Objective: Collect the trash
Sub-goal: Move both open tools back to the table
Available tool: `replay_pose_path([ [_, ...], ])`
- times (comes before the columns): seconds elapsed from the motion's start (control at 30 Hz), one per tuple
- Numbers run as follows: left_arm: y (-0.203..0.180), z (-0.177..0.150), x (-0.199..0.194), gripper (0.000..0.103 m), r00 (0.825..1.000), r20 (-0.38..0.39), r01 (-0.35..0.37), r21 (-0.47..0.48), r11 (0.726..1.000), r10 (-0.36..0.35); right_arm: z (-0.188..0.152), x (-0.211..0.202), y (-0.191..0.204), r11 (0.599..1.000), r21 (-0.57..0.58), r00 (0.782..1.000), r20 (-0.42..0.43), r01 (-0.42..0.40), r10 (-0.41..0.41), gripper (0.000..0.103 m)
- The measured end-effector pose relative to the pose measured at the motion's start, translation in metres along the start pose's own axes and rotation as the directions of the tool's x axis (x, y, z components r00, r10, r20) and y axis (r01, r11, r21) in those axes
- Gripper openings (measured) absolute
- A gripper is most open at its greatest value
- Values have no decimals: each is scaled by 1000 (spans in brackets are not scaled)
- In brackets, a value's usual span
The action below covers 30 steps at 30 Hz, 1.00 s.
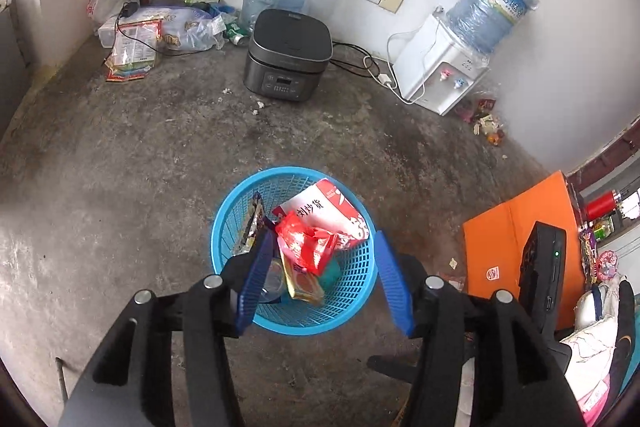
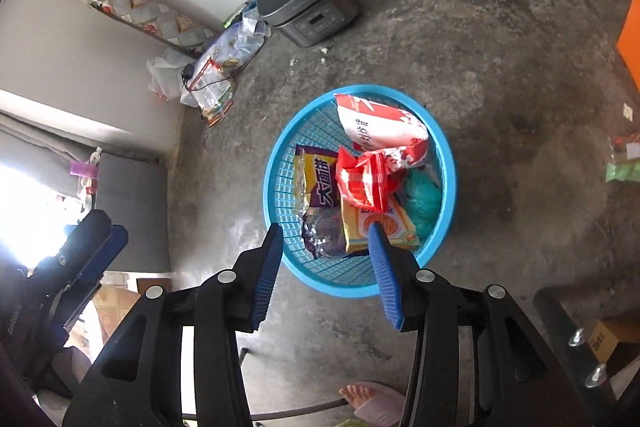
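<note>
Blue mesh basket (image 1: 294, 323) stands mid-floor, already holding several wrappers (image 1: 308, 247). Left gripper (image 1: 324, 283) and right gripper (image 2: 326, 273) hang over its near rim, jaws partly apart, nothing between them. More litter seemingly remains: packets (image 1: 132, 55) in the floor's far-left corner, scraps (image 1: 486, 123) at the far-right wall. Bare concrete around the basket leaves easy room.

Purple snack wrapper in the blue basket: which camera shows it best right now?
The right wrist view: the purple snack wrapper lies face-up in the blue basket with its yellow lettering exposed. The left wrist view shows it only edge-on, leaning against the basket wall and partly hidden by a tong finger.
</note>
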State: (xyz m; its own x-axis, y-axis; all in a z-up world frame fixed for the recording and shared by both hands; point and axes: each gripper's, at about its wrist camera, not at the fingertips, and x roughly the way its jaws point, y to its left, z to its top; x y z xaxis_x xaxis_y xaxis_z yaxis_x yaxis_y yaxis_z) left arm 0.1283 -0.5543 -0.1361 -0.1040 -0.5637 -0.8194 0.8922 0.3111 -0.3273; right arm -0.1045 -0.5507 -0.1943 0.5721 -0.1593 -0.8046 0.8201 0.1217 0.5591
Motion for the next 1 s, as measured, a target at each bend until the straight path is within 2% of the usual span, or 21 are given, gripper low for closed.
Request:
replay_pose_path([
  [0.2, 0, 7, -51, 59, 994, 104, -15, -4, 1000, 16, -2, -21, 15, 999, -49, 998, 63, 11, -8, 45],
  [0.27, -1, 7, -78, 64, 989, 149, -16, 10, 1000, 14, -4, -33, 28, 995, -99, 995, 104, 21, -10, 49],
  [0.37, -3, 2, -125, 69, 976, 215, -26, 33, 999, 18, -12, -55, 52, 980, -194, 982, 187, 38, -1, 60],
  [0.47, 1, -8, -177, 73, 959, 280, -60, 40, 997, 47, -24, -81, 78, 953, -297, 958, 284, 63, 25, 73],
  [0.57, 11, -25, -230, 75, 934, 347, -92, 14, 996, 81, -41, -107, 104, 915, -398, 929, 360, 71, 85, 83],
  [0.7, 29, -62, -295, 79, 900, 403, -165, -42, 985, 168, -69, -137, 140, 849, -525, 893, 406, 52, 196, 93],
  [0.77, 39, -86, -323, 81, 883, 413, -208, -84, 974, 224, -85, -148, 157, 812, -583, 882, 395, 23, 258, 95],
  [0.83, 49, -113, -347, 81, 863, 413, -260, -131, 957, 291, -102, -155, 173, 775, -631, 885, 342, -33, 316, 95],
  [0.93, 64, -155, -378, 81, 831, 396, -328, -217, 919, 390, -128, -155, 195, 721, -672, 901, 189, -171, 390, 95],
  [1.0, 74, -184, -396, 81, 810, 375, -366, -279, 888, 452, -150, -151, 212, 671, -701, 911, 73, -243, 405, 95],
])
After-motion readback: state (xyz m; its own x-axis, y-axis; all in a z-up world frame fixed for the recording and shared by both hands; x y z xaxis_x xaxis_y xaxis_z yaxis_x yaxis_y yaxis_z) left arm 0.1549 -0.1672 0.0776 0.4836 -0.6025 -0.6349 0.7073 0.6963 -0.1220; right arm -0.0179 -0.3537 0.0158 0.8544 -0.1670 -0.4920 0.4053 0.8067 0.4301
